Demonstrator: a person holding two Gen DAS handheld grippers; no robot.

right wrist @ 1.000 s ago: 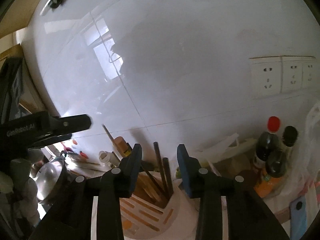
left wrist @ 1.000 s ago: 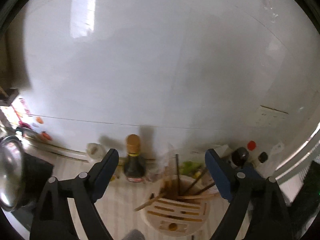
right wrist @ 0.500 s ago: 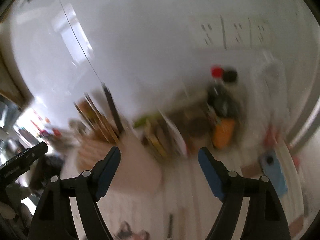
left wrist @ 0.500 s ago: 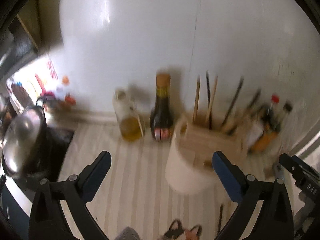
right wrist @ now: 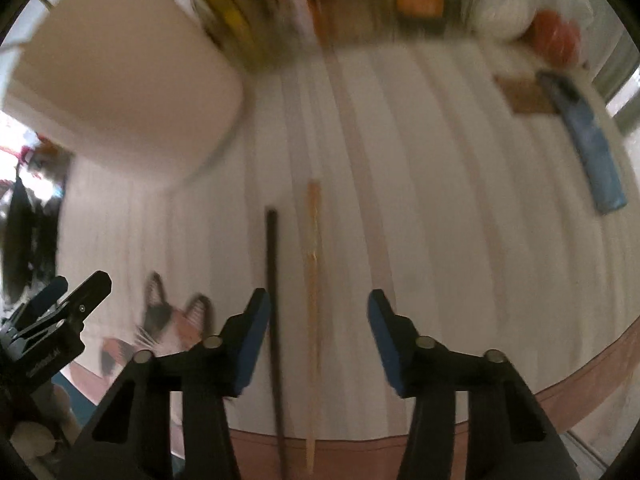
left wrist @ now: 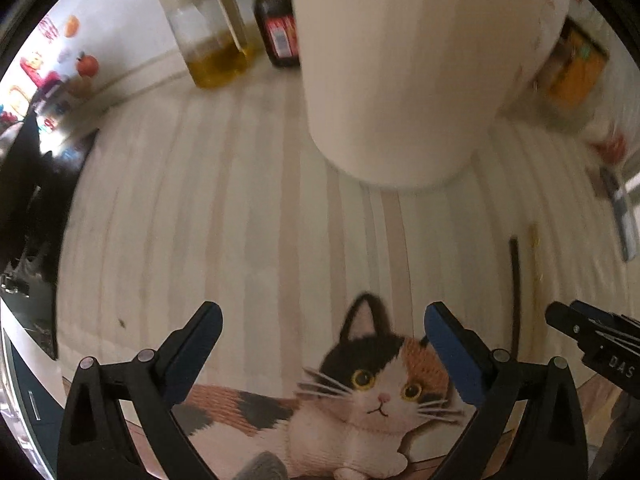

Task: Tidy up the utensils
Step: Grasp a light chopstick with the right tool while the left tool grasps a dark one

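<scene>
White letters "DAS" can be read on the black plastic body of the right gripper (left wrist: 600, 344), seen in the left wrist view. The red label on the dark glass sauce bottle (left wrist: 280, 36) carries print, but it is too blurred to read.

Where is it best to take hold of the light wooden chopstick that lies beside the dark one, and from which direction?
Probably from above, at the bare middle of the light chopstick. It lies flat, apart from the dark chopstick. The right tongs, closing, already straddle it, pads crosswise.
</scene>
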